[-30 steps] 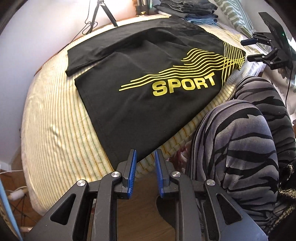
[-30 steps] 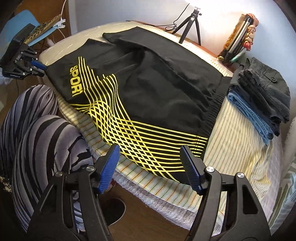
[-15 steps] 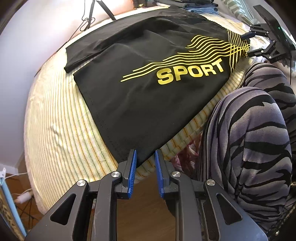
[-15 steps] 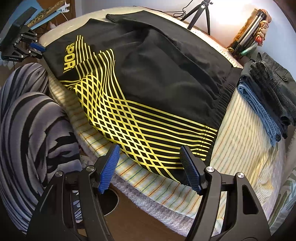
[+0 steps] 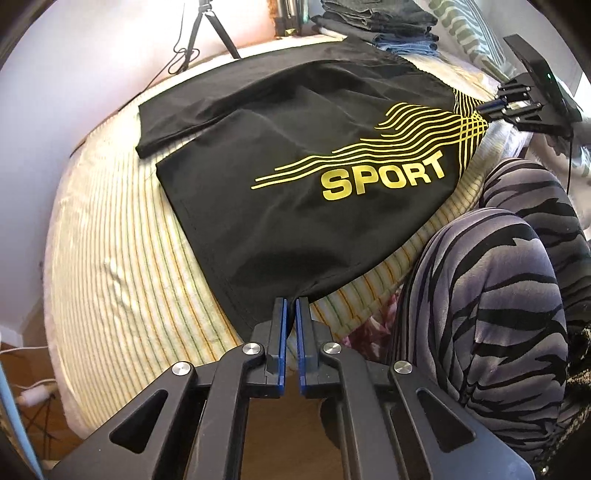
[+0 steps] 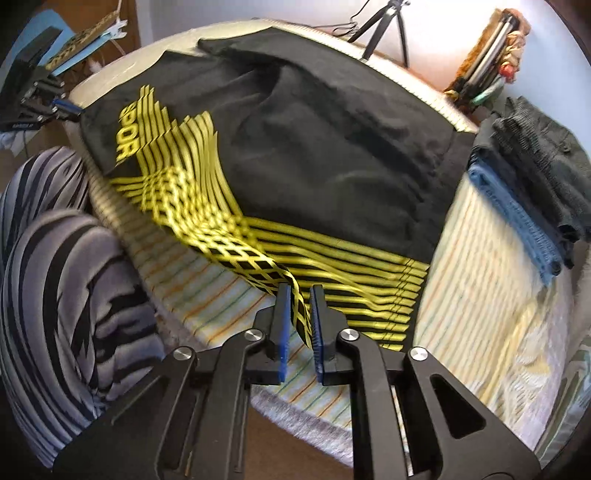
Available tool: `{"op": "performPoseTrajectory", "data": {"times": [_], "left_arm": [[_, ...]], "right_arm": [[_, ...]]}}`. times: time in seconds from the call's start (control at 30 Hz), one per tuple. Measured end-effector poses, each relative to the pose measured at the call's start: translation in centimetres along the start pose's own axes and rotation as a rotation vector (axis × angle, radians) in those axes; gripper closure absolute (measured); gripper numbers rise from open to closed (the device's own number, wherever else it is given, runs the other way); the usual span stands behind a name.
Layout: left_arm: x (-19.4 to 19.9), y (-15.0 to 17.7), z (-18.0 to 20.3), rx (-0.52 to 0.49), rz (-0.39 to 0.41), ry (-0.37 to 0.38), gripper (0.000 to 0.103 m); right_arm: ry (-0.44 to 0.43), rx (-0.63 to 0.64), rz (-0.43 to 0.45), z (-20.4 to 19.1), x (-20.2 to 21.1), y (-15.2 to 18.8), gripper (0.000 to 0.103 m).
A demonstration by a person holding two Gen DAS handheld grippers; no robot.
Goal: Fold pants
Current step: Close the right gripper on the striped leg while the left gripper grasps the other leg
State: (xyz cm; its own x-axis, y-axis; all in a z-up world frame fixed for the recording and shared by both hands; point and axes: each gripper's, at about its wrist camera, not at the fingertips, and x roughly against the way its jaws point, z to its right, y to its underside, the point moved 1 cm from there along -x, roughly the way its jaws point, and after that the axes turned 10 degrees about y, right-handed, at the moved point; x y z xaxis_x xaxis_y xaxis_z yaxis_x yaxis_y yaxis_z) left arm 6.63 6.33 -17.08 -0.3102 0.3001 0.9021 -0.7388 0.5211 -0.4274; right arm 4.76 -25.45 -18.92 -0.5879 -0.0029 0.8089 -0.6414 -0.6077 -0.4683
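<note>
Black pants point(image 5: 295, 177) with a yellow SPORT print lie spread on the striped bed point(image 5: 122, 240). My left gripper point(image 5: 291, 306) sits at the near hem corner, its jaws closing to a narrow slit with the black cloth pinched at the tips. In the right wrist view the pants point(image 6: 332, 147) show yellow lattice stripes along the near edge. My right gripper point(image 6: 300, 295) is closing there, a raised fold of striped cloth squeezed between its blue pads. Each view also catches the other gripper: the right gripper point(image 5: 495, 107) and the left gripper point(image 6: 70, 109) at the pants' far ends.
A person's legs in zebra-striped trousers point(image 5: 498, 295) stand against the bed edge between the two grippers. A stack of folded clothes point(image 6: 528, 184) lies on the bed beyond the waistband. A tripod point(image 5: 207, 29) stands behind the bed by the wall.
Both grippers went from open to closed on the pants' near edge. The right one closed from wide open and the striped edge now lifts into a fold between its pads.
</note>
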Motion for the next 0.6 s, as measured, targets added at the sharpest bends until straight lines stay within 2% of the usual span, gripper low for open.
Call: {"op": "performPoseTrajectory", "data": {"times": [0.07, 0.13, 0.33, 0.6], "left_arm": [[0.2, 0.1, 0.3, -0.004, 0.012, -0.008, 0.09], [0.7, 0.3, 1.1, -0.014, 0.023, 0.009, 0.076], [-0.8, 0.1, 2.6, -0.115, -0.017, -0.006, 0.073], [-1.6, -1.0, 1.4, -0.069, -0.014, 0.009, 0.071]], "right_arm": [[0.01, -0.02, 0.008, 0.4, 0.1, -0.6, 0.095], [0.02, -0.027, 0.014, 0.7, 0.1, -1.1, 0.095], [0.058, -0.07, 0.024, 1.9, 0.1, -2.9, 0.096], [0.069, -0.133, 0.039, 3.5, 0.0, -4.7, 0.096]]}}
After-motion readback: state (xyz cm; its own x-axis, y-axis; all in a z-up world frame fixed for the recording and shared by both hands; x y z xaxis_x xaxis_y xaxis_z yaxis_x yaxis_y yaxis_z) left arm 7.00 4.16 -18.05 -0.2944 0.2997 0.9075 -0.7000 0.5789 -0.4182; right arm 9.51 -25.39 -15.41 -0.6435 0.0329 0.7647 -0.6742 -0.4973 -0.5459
